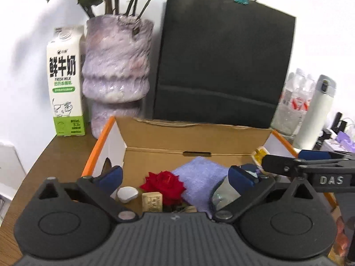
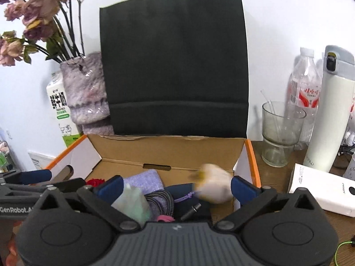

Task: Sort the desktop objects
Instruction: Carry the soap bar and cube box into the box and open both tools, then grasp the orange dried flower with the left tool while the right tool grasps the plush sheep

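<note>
An open cardboard box (image 1: 195, 137) with orange edges holds a red rose (image 1: 164, 185), a lilac cloth (image 1: 199, 175), a white pebble (image 1: 126, 194) and a small tan block (image 1: 152, 201). My left gripper (image 1: 175, 177) is open and empty above the box. In the right wrist view the box (image 2: 168, 148) also holds a cable (image 2: 164, 199) and a dark pouch (image 2: 184, 190). My right gripper (image 2: 175, 187) is open; a blurred cream object (image 2: 213, 185) is in mid-air between its fingers, over the box. The right gripper also shows in the left wrist view (image 1: 286, 166).
Behind the box stand a black paper bag (image 1: 224, 66), a furry lilac vase (image 1: 115, 73) and a milk carton (image 1: 65, 82). To the right are a glass (image 2: 279, 133), a water bottle (image 2: 307, 88), a white thermos (image 2: 332, 110) and a white box (image 2: 324, 190).
</note>
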Available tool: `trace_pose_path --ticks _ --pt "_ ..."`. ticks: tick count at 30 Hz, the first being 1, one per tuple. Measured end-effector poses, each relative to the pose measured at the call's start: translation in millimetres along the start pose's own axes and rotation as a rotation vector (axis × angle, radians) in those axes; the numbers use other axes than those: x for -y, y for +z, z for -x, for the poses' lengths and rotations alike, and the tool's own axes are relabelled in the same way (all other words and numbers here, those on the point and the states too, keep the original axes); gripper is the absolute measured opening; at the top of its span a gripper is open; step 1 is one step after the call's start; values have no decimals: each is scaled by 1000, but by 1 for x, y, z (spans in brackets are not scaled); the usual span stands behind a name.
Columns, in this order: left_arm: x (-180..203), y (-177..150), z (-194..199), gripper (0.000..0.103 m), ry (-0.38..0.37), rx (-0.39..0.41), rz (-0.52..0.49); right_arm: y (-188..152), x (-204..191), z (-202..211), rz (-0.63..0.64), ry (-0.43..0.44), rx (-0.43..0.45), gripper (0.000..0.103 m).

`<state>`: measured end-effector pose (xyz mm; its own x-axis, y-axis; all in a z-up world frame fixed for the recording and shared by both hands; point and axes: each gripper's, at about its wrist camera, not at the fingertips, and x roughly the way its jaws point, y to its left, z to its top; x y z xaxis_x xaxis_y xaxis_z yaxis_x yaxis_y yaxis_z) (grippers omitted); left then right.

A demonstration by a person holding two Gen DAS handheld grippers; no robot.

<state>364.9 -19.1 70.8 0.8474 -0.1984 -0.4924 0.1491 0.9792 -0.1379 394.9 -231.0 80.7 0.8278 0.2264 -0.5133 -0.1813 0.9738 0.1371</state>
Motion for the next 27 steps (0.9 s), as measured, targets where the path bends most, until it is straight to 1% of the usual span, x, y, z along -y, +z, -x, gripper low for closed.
trace_pose_path --ticks 2,4,7,11,15,19,22,27 --pt "0 1 7 103 -21 3 10 2 1 5 -10 21 -3 103" --pt "0 4 15 103 -18 16 16 4 0 13 -12 40 7 103" --pt "0 12 32 103 -19 63 21 9 -4 30 -1 46 44 103" --pt "-5 17 65 103 -27 125 14 12 -7 63 4 55 95 103" --pt "-17 18 103 103 -18 179 -1 5 -11 98 50 62 128 103" --pt "-30 12 133 103 -15 203 -18 -12 -16 125 122 57 115 103" --pt "-39 -1 150 103 6 198 -32 -32 -17 142 166 42 88 103" --pt "-55 -37 163 103 37 108 -38 -74 -9 157 155 -3 7 103"
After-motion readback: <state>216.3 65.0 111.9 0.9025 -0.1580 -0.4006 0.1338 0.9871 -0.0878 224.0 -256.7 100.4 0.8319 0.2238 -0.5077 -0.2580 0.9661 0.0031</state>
